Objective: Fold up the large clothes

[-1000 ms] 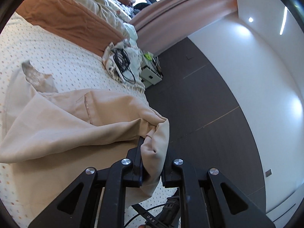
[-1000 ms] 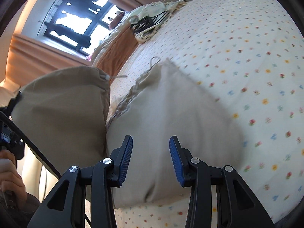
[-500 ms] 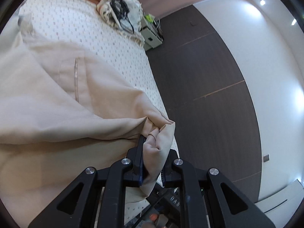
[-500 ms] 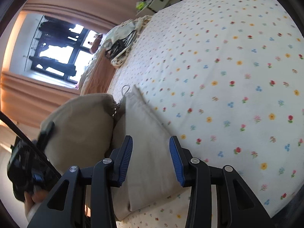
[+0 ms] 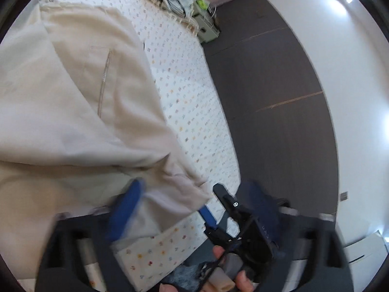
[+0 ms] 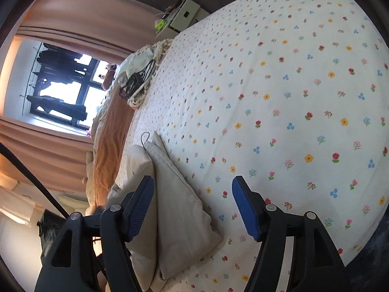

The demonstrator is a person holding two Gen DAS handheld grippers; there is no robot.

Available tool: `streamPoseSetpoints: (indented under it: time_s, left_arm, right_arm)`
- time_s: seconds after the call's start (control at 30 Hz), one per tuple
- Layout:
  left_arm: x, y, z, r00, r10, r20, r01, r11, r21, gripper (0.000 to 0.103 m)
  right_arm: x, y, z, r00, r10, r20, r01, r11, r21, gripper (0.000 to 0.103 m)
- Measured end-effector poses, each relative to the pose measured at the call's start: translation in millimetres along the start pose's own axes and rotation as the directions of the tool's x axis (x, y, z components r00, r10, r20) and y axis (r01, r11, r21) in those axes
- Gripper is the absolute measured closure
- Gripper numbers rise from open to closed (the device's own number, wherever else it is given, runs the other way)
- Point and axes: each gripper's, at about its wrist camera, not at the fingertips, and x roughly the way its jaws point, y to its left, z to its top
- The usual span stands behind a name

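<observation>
The left gripper (image 5: 167, 206), blurred at the bottom of its view, has just sprung wide open, its jaws off the beige garment (image 5: 80, 112) on the floral bedsheet (image 5: 184, 112). No writing is legible. Only the right view shows the window (image 6: 56, 92); there the right gripper (image 6: 193, 206), jaws just widened, hovers unclenched over the garment's folded edge at lower left.

black gripper (image 6: 193, 205) arms, blue ribbed pads (image 6: 244, 205), silver screws (image 6: 269, 207).

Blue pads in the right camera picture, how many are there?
2. One blue pad is left of centre, over the folded beige garment. The other blue pad is right of centre, over the flowery bedsheet.
</observation>
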Motion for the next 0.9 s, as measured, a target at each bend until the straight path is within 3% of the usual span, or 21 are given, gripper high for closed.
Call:
streamPoseSetpoints:
  time_s: [0.1,0.23,0.43,0.57,0.7,0.73,0.77,0.87,0.9]
  left_arm:
    - [-29,5,-2,0.999,-0.02,0.048,0.021,1.0,-0.001,0.0]
    - [-72,16,-2,0.988,0.063,0.14,-0.063,0.998,-0.004,0.0]
    - [-138,50,-8,0.934,0.225,0.278,-0.22,0.974,-0.052,0.0]
    - [-162,63,-15,0.914,0.266,0.307,-0.26,0.964,-0.061,0.0]
    - [-172,83,-21,0.879,0.368,0.304,-0.373,0.927,-0.044,0.0]
    - [-172,90,-22,0.882,0.376,0.284,-0.378,0.924,-0.051,0.0]
    - [-173,97,-22,0.885,0.38,0.268,-0.38,0.924,-0.055,0.005]
    - [-170,113,-26,0.877,0.426,0.221,-0.426,0.903,-0.049,0.011]
    - [-167,119,-28,0.875,0.44,0.203,-0.44,0.897,-0.048,0.018]
  right_arm:
    - [-6,5,-5,1.0,-0.001,0.011,0.001,1.0,-0.027,0.038]
    - [-3,19,-9,1.0,0.005,-0.008,-0.006,0.995,-0.102,0.038]
    - [11,46,-16,0.998,-0.012,-0.061,-0.005,0.965,-0.261,0.038]
    - [25,55,-20,0.994,-0.034,-0.107,-0.001,0.951,-0.31,0.038]
    - [36,68,-22,0.992,-0.06,-0.108,0.017,0.931,-0.364,0.039]
    - [37,70,-23,0.992,-0.059,-0.108,0.014,0.926,-0.378,0.054]
    - [40,73,-24,0.991,-0.064,-0.114,0.014,0.921,-0.39,0.081]
    - [41,73,-25,0.991,-0.083,-0.104,0.034,0.915,-0.401,0.093]
    - [39,72,-24,0.992,-0.074,-0.104,0.027,0.918,-0.396,0.094]
